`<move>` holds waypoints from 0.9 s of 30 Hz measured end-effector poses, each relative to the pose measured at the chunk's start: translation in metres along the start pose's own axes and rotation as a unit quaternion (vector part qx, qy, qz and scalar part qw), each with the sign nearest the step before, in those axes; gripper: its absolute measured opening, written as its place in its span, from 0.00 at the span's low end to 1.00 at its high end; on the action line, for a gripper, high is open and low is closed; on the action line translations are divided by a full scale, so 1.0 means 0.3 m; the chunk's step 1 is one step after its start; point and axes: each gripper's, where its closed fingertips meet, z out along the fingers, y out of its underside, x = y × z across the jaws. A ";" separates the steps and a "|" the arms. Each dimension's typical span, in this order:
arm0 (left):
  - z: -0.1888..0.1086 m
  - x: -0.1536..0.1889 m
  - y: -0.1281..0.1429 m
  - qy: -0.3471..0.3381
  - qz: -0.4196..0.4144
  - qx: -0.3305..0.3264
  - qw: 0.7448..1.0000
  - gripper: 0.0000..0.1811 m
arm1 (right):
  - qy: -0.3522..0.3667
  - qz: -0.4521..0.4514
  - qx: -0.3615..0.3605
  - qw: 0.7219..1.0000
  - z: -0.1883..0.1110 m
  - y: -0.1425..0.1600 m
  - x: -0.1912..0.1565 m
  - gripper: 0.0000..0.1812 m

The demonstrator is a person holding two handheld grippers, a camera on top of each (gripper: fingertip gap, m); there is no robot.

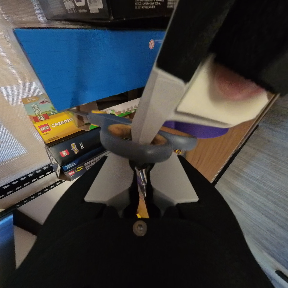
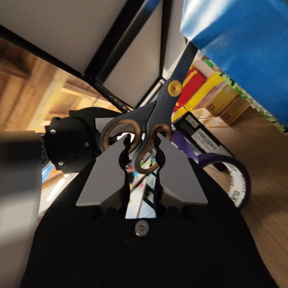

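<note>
Grey scissors with yellow-lined handle loops [image 1: 135, 149] hang in the air, blades pointing away at the shelves [image 2: 165, 106]. My right gripper [image 2: 141, 137] is open, with one fingertip in each loop. One of its grey fingers [image 1: 149, 109] passes through a loop in the left wrist view. My left gripper [image 1: 141, 171] sits just below the scissors' handle, shut on a thin purple strip that looks like tape. Its black body [image 2: 67, 140] shows to the left in the right wrist view. A roll of purple tape [image 2: 226, 157] hangs at the right, its loose strip [image 2: 182, 145] running up behind the scissors.
A large blue box [image 1: 87, 65] juts out close above and behind the scissors. Stacked toy boxes [image 1: 56, 124] lie under it on a black metal shelf frame [image 1: 23, 179]. A wooden board [image 1: 218, 148] and grey floor [image 1: 257, 155] are to the right.
</note>
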 end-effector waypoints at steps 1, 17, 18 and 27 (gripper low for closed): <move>-0.004 0.001 -0.005 0.003 -0.005 0.007 1.000 0.00 | -0.019 0.013 0.010 1.000 -0.007 -0.003 -0.004 0.15; -0.030 0.013 -0.015 0.062 -0.105 0.106 0.987 0.00 | -0.103 -0.032 0.014 0.994 -0.051 0.013 -0.076 0.15; -0.033 0.015 -0.017 0.065 -0.109 0.111 0.986 0.00 | -0.108 -0.038 0.013 0.993 -0.053 0.012 -0.079 0.15; -0.052 0.009 -0.035 0.043 -0.115 0.126 0.984 0.00 | -0.172 -0.014 0.033 0.984 -0.061 0.008 -0.108 0.16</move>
